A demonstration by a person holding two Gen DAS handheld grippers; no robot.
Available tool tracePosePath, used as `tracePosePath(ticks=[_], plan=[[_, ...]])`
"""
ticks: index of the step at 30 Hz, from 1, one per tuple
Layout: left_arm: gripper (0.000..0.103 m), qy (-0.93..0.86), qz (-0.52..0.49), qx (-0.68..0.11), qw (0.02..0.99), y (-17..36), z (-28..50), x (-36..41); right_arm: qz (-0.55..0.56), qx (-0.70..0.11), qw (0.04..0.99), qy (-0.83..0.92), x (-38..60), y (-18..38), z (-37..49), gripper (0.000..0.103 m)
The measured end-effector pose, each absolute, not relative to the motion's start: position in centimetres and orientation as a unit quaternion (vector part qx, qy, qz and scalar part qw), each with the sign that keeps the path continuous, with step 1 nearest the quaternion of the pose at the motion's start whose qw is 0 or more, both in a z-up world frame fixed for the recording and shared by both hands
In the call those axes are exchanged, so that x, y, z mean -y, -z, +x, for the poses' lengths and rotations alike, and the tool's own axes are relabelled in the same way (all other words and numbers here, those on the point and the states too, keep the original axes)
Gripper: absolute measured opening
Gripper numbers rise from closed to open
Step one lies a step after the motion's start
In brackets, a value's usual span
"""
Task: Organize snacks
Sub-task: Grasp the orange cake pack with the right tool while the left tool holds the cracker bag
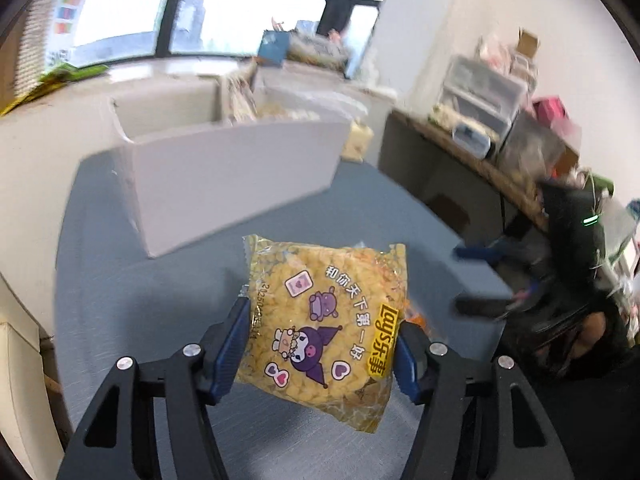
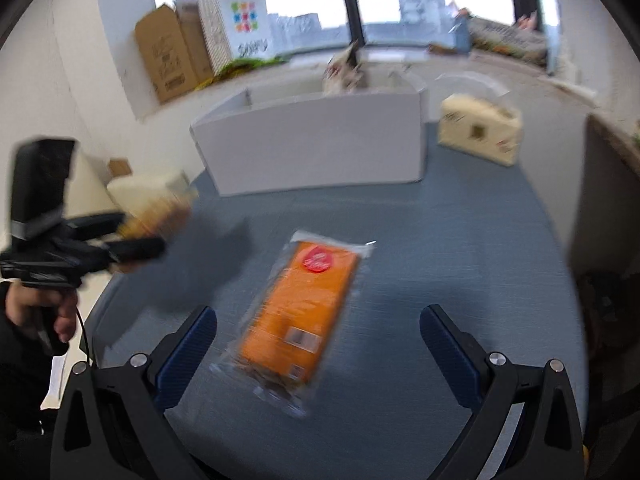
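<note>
Both views are smeared by motion blur, so the print on the orange packet (image 2: 299, 312) cannot be read, and the far wall of the white box (image 1: 236, 176) is cut off by its near side. The yellow Lay's bag (image 1: 320, 328), clear film printed with purple cartoon figures, is clamped between the blue pads of the left tongs (image 1: 320, 350) above the blue-grey table (image 1: 128, 300). The orange packet is seen flat on the table between the widely spread fingers of the right tongs (image 2: 318, 340), touching neither, with the box well beyond the fingertips.
</note>
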State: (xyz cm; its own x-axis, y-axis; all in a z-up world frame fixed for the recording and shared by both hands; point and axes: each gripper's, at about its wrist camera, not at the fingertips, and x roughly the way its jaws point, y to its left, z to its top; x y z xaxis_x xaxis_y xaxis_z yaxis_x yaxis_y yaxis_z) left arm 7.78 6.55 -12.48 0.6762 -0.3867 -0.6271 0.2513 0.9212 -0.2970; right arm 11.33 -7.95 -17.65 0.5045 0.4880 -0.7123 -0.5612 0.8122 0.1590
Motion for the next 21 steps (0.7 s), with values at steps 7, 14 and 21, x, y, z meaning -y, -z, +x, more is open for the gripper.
tracePosePath(ticks=[7, 14, 21], plan=[[0.067, 0.172, -0.111, -0.321, 0.925, 10.6, 5.6, -7.6, -0.094, -0.501, 0.823, -0.251, 1.8, 21.6, 15.1, 0.103], [0.067, 0.186, -0.119, -0.311, 0.924, 10.7, 5.5, -7.5, -0.138, -0.498, 0.83, -0.21, -0.4, 23.2, 15.1, 0.103], [0.067, 0.183, -0.12, -0.306, 0.927, 10.5, 5.2, -7.5, -0.144, -0.466, 0.837, -0.247, 0.7, 22.3, 14.4, 0.06]])
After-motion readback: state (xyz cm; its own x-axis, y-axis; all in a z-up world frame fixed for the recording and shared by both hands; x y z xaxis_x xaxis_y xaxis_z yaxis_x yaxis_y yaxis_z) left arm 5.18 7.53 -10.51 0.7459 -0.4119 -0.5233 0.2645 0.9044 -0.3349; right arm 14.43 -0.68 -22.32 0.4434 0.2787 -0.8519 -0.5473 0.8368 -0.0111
